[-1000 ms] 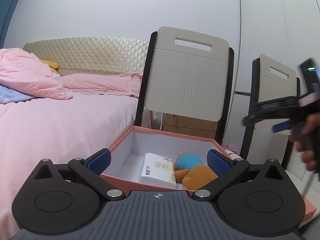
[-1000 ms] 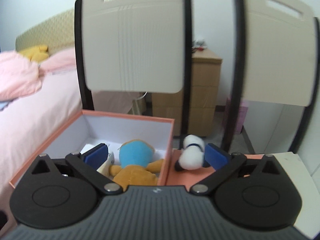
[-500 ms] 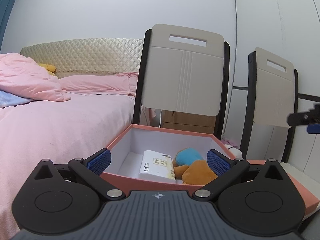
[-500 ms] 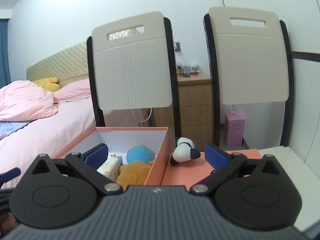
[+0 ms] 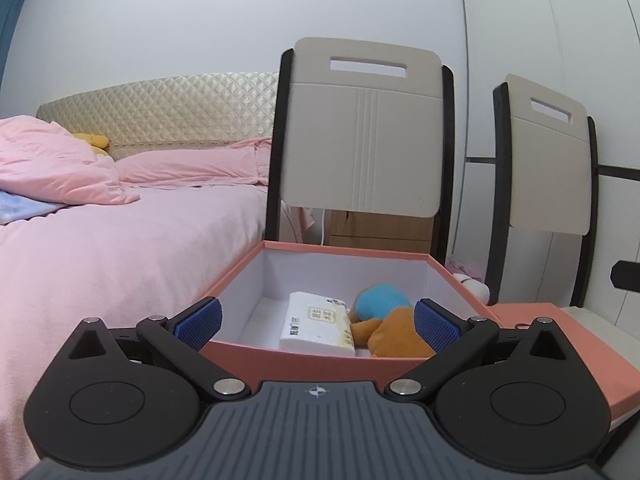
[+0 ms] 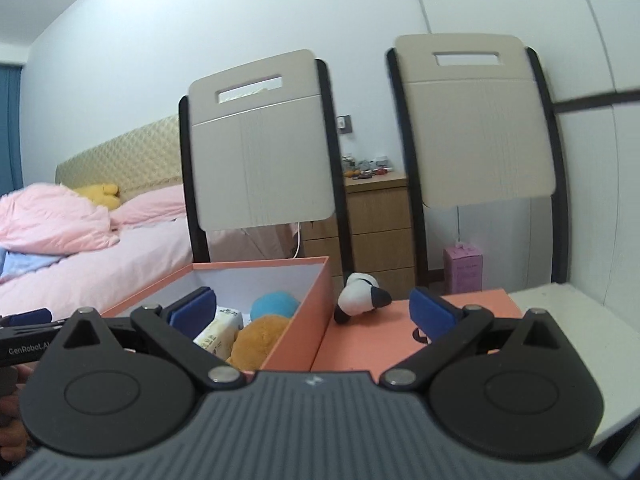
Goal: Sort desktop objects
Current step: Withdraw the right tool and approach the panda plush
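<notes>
Panda plush, lying on box lid just beside box at approx. 12 o'clock of R gripper, looks light, soft, non-fragile: grip white midbody; long axis approx. 8–2 o'clock, dark end toward 3; both grippers, incl. L gripper, spread apart, empty.

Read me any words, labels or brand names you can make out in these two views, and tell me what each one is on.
"GenRobot.AI", cut off at the frame edge: white lettering on the left gripper, seen at the left edge of the right wrist view.
Tissue pack in the box: a yellow label and a column of Chinese characters, too small to read.
Pink carton on the floor: faint print, too blurred to read.
Right gripper: only a small logo mark, no words.
</notes>
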Motion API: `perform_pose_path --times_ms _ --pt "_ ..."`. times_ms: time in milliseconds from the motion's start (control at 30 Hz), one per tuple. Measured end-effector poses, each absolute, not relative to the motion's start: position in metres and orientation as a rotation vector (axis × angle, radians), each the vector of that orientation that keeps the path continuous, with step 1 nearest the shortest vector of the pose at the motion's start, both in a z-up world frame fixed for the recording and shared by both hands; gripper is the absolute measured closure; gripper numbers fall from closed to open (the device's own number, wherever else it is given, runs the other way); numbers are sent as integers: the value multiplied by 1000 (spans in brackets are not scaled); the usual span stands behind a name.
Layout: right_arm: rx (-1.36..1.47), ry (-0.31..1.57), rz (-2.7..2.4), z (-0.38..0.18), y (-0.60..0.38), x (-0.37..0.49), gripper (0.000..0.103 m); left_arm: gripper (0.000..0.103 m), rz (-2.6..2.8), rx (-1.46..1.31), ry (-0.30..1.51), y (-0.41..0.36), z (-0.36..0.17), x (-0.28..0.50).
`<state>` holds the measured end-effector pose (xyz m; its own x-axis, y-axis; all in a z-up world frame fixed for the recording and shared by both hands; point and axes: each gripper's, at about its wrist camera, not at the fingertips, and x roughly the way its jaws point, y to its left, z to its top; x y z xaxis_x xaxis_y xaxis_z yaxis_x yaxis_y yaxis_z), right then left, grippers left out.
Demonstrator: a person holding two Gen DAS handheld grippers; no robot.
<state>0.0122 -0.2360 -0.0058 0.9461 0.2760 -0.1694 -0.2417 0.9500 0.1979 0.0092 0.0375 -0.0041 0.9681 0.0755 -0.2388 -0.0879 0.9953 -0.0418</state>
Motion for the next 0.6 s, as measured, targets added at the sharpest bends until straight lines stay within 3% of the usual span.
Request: perform_pose_path --times_ms 167,600 --pt "284 202 239 -16 -247 18 0 0 77 -19 251 32 -8 11" --pt "194 205 146 -20 -235 17 0 0 79 -15 252 31 -9 8"
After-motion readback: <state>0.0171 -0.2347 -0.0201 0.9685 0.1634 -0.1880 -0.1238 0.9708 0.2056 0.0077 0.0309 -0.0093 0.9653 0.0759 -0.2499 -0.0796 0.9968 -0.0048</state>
